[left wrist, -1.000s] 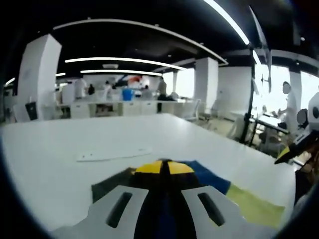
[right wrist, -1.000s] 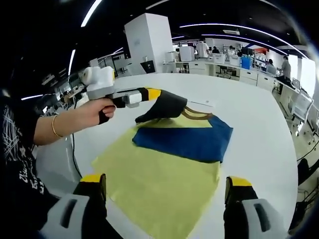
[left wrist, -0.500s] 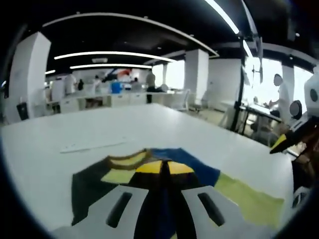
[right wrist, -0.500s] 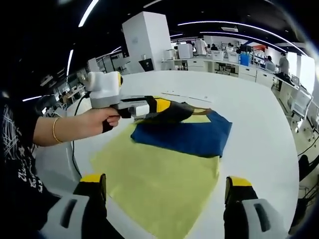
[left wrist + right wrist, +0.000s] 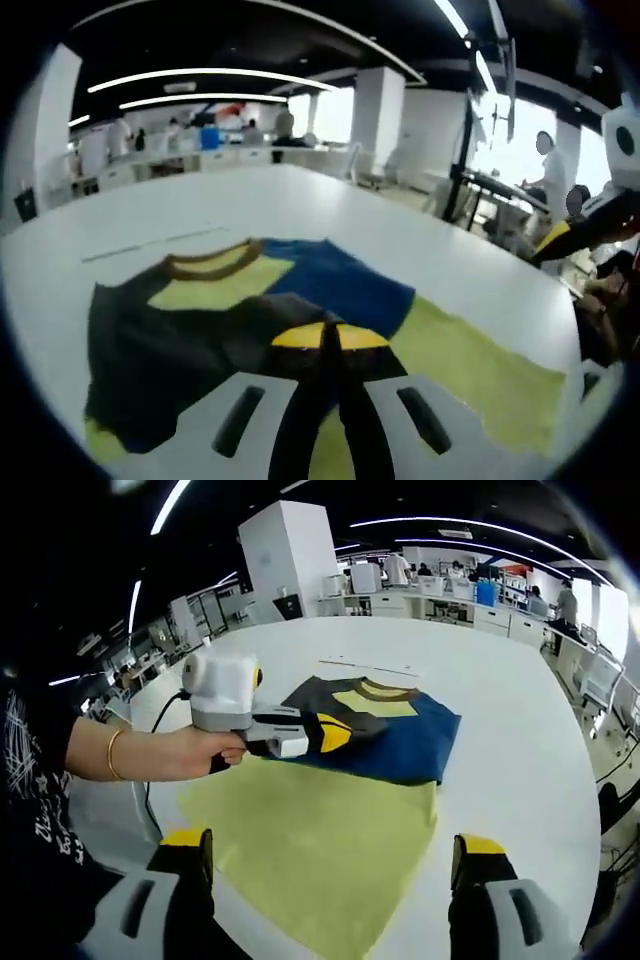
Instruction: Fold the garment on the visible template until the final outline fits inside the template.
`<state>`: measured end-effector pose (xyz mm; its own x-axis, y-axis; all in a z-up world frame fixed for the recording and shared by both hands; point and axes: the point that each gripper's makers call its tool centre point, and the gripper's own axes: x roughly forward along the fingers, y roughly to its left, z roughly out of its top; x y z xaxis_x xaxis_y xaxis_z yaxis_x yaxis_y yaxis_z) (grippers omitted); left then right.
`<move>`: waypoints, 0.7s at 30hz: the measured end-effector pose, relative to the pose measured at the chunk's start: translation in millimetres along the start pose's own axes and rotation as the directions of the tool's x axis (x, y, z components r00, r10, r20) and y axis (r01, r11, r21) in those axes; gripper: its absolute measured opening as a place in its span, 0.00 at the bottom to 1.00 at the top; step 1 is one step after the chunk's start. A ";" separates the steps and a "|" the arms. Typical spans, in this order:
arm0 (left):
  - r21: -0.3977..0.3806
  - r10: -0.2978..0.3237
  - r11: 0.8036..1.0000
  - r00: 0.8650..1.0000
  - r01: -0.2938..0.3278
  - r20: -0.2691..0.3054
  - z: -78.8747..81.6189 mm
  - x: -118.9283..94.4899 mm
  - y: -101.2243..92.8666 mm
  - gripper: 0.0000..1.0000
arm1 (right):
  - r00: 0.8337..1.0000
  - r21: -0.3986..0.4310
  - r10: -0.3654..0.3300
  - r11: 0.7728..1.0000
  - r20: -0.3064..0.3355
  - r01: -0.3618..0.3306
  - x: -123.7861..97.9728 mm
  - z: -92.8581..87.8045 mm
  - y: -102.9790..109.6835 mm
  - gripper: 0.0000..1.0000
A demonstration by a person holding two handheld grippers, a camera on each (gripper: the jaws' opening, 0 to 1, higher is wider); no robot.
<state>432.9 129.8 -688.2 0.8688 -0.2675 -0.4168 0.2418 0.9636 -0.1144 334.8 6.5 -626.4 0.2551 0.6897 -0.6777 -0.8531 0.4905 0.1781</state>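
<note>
The garment [image 5: 385, 730], blue with a dark grey panel, is lying on the yellow template [image 5: 310, 840] at its far end on the white worktop [image 5: 520, 730]. The left gripper [image 5: 340, 732] is pinching the grey fold, jaws closed on the cloth, laying it across the blue. The right gripper [image 5: 335, 865] is hovering with jaws apart, holding nothing. Judged next: releasing the fold and checking that the edges sit inside the template.
</note>
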 end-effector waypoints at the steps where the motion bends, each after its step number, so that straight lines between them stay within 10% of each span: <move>1: 0.001 0.000 1.000 1.000 0.000 -0.009 -2.4 0.4 -0.1 0.00 | 1.000 -0.001 0.001 1.000 0.000 -0.001 0.1 -0.4 0.0 0.99; 21: 0.056 -0.012 0.998 0.992 0.020 -0.129 -32.0 1.5 0.0 0.06 | 1.000 0.004 -0.006 1.000 -0.004 0.006 -0.2 -2.3 -3.9 0.99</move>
<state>420.3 129.5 -717.7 0.8029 -0.2771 -0.5278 0.2827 0.9565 -0.0722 337.0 3.3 -628.6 0.2581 0.6849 -0.6814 -0.8497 0.4965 0.1772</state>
